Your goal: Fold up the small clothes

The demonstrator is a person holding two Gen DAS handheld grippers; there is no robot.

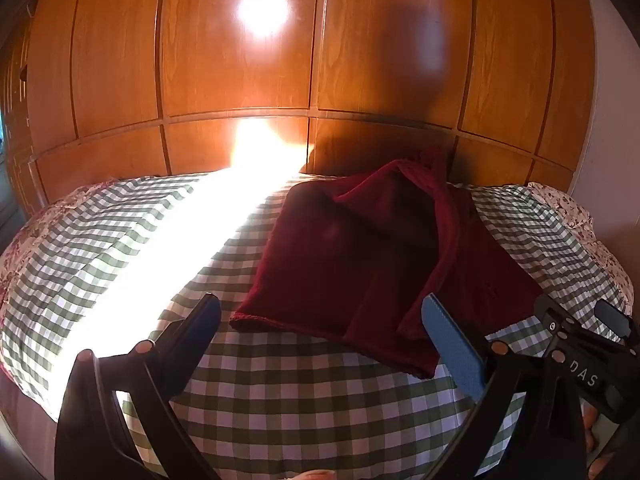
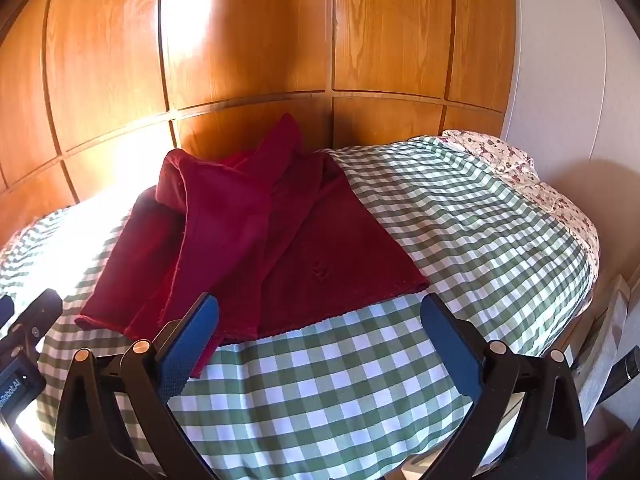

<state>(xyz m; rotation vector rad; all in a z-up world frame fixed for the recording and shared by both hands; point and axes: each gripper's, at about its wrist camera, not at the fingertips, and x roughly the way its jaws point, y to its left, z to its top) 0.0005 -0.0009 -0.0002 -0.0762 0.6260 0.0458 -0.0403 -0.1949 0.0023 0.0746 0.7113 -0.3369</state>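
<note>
Your left hand-held gripper and right hand-held gripper both gape wide, released, above the checked bed near the rumpled dark red garment.

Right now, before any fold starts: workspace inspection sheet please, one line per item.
Surface: bed under a green-and-white checked cover, wrinkled; a bright sun strip crosses its left part in the left wrist view.
Job's things: one dark red garment lying rumpled and partly doubled over itself on the cover, hem toward the cameras.
Clutter: nothing seen on the cover besides the garment.
Grippers: left gripper open, right gripper open; both empty, above the cover short of the hem.
Cables: nothing seen.
Surroundings: wooden panelled wardrobe behind the bed; floral pillow at the right end; white wall on the right.
</note>
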